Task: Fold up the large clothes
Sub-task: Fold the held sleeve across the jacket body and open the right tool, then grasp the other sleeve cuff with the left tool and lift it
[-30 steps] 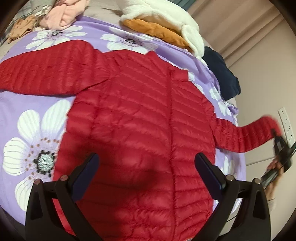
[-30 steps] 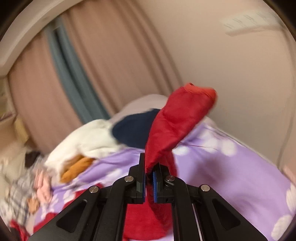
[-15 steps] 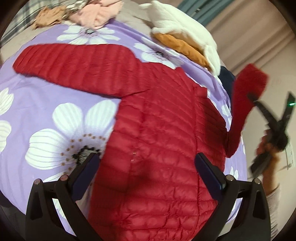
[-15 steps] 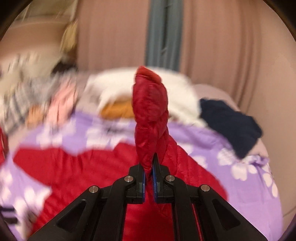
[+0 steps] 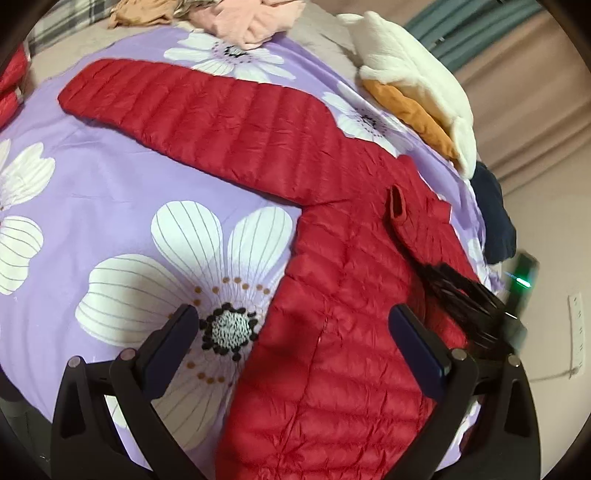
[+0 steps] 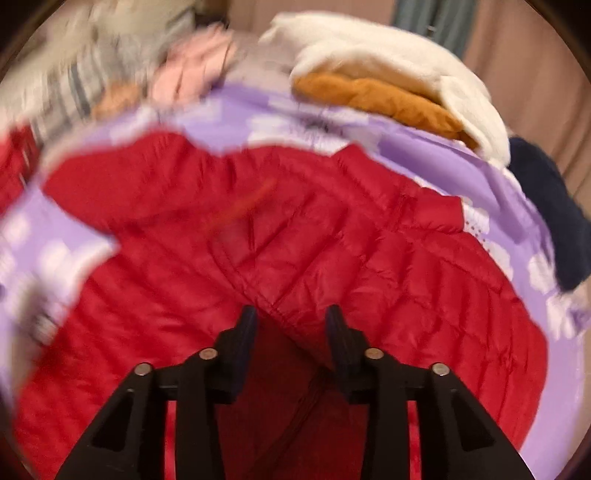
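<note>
A red quilted puffer jacket (image 5: 351, 314) lies flat, front up, on a purple flowered bedsheet (image 5: 110, 192). Its left sleeve (image 5: 207, 110) stretches out across the sheet. The right sleeve (image 5: 413, 229) is folded in over the chest, cuff toward the collar. My left gripper (image 5: 291, 317) hovers open over the jacket's left side edge, nothing between its fingers. My right gripper (image 6: 291, 314), blurred at the right of the left wrist view (image 5: 439, 280), has its jaws opening. The folded sleeve (image 6: 295, 280) lies between and ahead of them, and the pads do not press on it.
At the bed's far side lie a white fleece (image 5: 413, 74) over an orange garment (image 5: 413, 114), a navy garment (image 5: 495, 221) and pink clothes (image 5: 247, 18). More red cloth (image 5: 11, 85) sits at the left edge. Curtains and a wall with a socket strip (image 5: 576, 332) close off the right.
The right gripper swung the right sleeve from out at the side up and over onto the jacket's chest, then let go of it. The left gripper drifted toward the jacket's left side, still open.
</note>
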Available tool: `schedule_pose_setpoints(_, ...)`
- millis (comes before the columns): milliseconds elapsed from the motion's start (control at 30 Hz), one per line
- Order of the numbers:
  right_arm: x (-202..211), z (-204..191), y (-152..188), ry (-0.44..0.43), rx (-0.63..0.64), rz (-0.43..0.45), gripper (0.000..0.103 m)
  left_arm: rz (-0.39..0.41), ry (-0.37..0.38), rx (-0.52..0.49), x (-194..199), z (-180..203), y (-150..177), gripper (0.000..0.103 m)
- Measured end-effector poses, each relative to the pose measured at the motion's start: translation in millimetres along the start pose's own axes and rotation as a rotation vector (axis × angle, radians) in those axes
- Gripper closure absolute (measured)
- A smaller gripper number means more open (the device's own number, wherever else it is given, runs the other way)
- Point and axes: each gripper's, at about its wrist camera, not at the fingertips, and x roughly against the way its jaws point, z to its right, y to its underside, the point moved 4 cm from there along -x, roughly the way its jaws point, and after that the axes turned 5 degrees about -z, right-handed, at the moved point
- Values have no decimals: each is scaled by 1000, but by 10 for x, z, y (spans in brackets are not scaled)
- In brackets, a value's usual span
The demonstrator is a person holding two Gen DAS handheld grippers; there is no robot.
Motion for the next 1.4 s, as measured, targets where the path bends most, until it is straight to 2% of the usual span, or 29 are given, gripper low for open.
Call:
schedule_pose_setpoints(67, 239, 207, -47, -83, -84, 70, 64, 0, 13, 21, -16, -45, -62, 0)
schedule_pose_setpoints(167, 318, 476, -95, -76, -177, 112, 64, -4, 82, 67, -28, -127, -168, 0)
schedule_pose_setpoints(267, 169, 699, -89, -24, -254, 86, 64, 29, 120, 111, 21, -247, -313, 0)
schedule_pose_setpoints(367, -110, 791, 65, -48, -345, 42, 64, 76, 182, 176, 82, -424, -469, 0)
schedule_pose_setpoints(467, -435, 730, 210, -25, -330, -52, 64, 120, 219, 244, 101, -641, -628, 0)
schedule_pose_setpoints(600, -395, 629, 139, 14, -298, -49, 64, 141, 289, 347, 40, -947, -791, 1)
schedule_pose_setpoints(767, 26, 442, 14, -30, -267, 75, 64, 188, 384, 484, -58, -1348, -1026, 1)
schedule_pose_setpoints(867, 258, 347, 38, -43, -243, 126, 64, 229, 401, 558, -83, -1590, -1130, 1)
schedule_pose_setpoints(1033, 451, 347, 252, -84, -253, 158, 64, 318, 447, 634, -41, -1889, -1267, 1)
schedule_pose_setpoints(1167, 519, 360, 350, -95, -272, 159, 64, 354, 492, 666, -43, -2018, -1423, 1)
schedule_pose_setpoints(1233, 531, 356, 382, -96, -283, 151, 64, 360, 507, 681, -57, -2081, -1519, 1)
schedule_pose_setpoints(1333, 520, 348, 406, -89, -293, 142, 64, 371, 481, 703, -75, -2118, -1621, 3)
schedule_pose_setpoints(1367, 526, 327, 422, -87, -293, 143, 64, 371, 456, 712, -77, -2126, -1642, 6)
schedule_pose_setpoints(1400, 520, 322, 428, -86, -293, 140, 64, 367, 432, 715, -83, -2139, -1650, 15)
